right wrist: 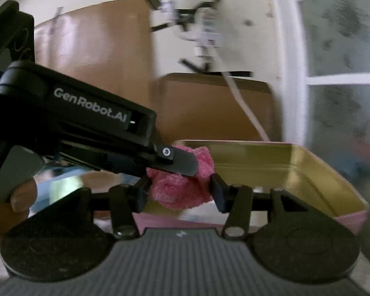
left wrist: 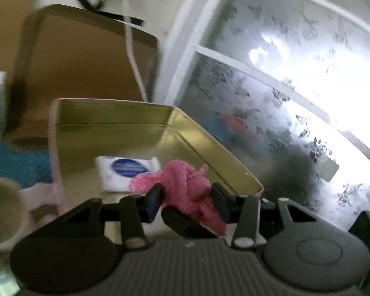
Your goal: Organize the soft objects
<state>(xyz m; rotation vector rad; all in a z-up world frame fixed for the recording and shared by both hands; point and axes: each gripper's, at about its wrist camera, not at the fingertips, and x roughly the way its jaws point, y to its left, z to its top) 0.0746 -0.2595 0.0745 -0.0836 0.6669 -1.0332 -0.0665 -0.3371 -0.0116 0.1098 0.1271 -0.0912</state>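
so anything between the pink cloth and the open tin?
Nothing visible blocks it. The pink cloth is held by both the left gripper and the right gripper, right at the open tin. Only a white packet lies inside; the floor around it is bare.

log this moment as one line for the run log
step: carrying pink cloth to open tin | left gripper: on cloth | right gripper: on cloth | tin holds: white packet

Left gripper (left wrist: 187, 197), right gripper (right wrist: 178, 192), jaws clamped
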